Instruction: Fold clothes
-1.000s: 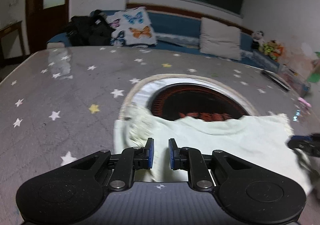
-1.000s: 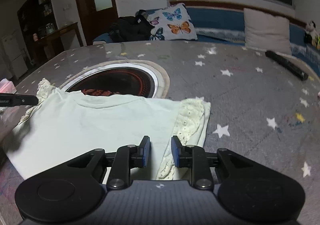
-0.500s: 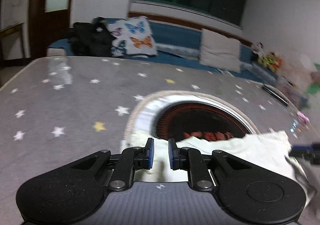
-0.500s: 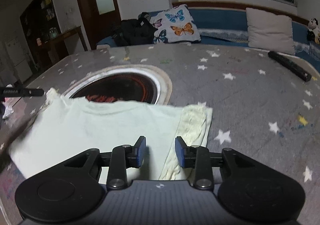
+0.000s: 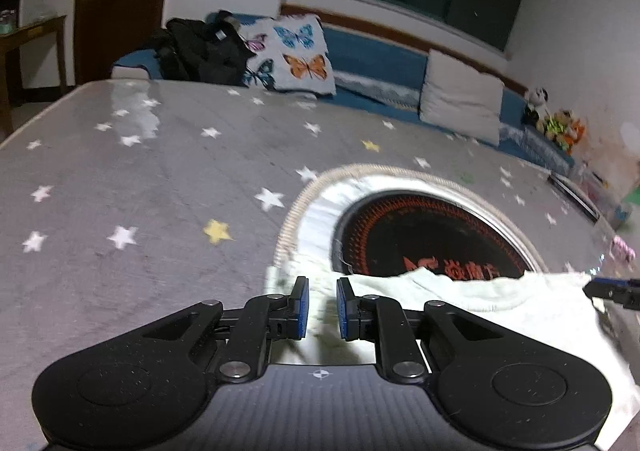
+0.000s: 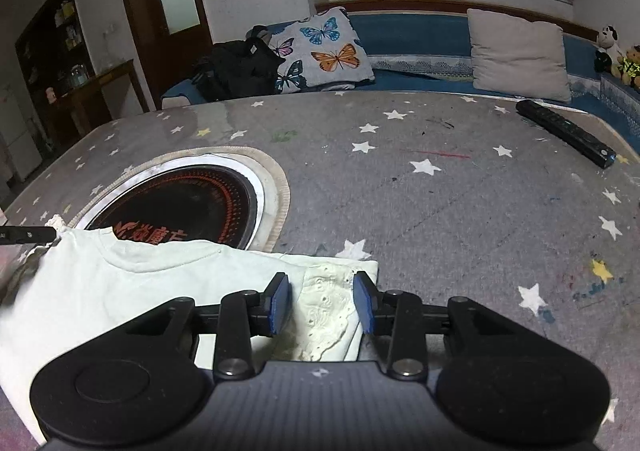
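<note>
Right fingers (image 6: pixel 320 301) wider over shirt (image 6: pixel 132 283)

Colours and patterns on and behind the table

The tablecloth (image 6: pixel 460 211) is grey, printed with white and yellow stars. The shirt (image 6: pixel 160 283) is pale cream with an eyelet lace sleeve (image 6: pixel 326 303). Blue pads (image 6: pixel 280 301) are fitted on black fingers. The cushion (image 6: pixel 324 47) is patterned with butterflies.

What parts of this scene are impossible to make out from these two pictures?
- Pale green cotton shirt: near part hidden behind the black claw body, both views.
- Red lettering on the round black hotplate: lower part covered by the shirt's collar.
- Left claw: its grip on the blurred frilled sleeve is unclear in the left view.
</note>
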A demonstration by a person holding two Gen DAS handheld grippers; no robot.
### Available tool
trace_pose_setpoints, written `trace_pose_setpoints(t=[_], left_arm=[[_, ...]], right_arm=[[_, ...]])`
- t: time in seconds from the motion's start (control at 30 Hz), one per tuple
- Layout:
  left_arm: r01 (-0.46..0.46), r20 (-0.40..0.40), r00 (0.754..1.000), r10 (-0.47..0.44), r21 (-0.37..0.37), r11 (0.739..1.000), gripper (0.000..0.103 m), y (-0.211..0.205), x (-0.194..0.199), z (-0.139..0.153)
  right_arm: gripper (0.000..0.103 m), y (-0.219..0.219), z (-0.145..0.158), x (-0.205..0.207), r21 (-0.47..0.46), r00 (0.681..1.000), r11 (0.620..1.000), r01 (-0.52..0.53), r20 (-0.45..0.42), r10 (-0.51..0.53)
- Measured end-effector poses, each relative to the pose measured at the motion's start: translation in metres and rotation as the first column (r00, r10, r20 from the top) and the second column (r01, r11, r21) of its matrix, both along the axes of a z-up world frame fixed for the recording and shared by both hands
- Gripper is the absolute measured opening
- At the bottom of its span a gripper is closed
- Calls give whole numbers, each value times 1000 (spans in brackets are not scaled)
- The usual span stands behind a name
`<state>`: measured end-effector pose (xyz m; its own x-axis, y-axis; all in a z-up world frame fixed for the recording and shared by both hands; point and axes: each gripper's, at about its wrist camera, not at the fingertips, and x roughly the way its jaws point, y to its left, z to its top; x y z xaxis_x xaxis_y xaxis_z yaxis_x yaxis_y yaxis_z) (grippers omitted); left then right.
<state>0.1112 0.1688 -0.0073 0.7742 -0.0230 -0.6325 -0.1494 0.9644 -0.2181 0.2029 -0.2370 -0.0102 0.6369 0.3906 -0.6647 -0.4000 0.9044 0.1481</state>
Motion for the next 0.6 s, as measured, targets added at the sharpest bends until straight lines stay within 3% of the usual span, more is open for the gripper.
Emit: trace_pose_setpoints(t=[0.1,0.47,0.6], left_arm=[[-19,9,1000,19,-14,1000,16,10,-18,3],[17,-7,1000,-17,-59,998,17,4,-52,-8],[22,1,1000,-22,-68,997,17,1,-53,-9]], right_arm=[[42,1,5,-6,-3,1000,1000,-6,11,6],[42,21,13,-45,-24,995,995,-96,38,97],[55,28,8,-61,-46,993,993,-113,34,115]])
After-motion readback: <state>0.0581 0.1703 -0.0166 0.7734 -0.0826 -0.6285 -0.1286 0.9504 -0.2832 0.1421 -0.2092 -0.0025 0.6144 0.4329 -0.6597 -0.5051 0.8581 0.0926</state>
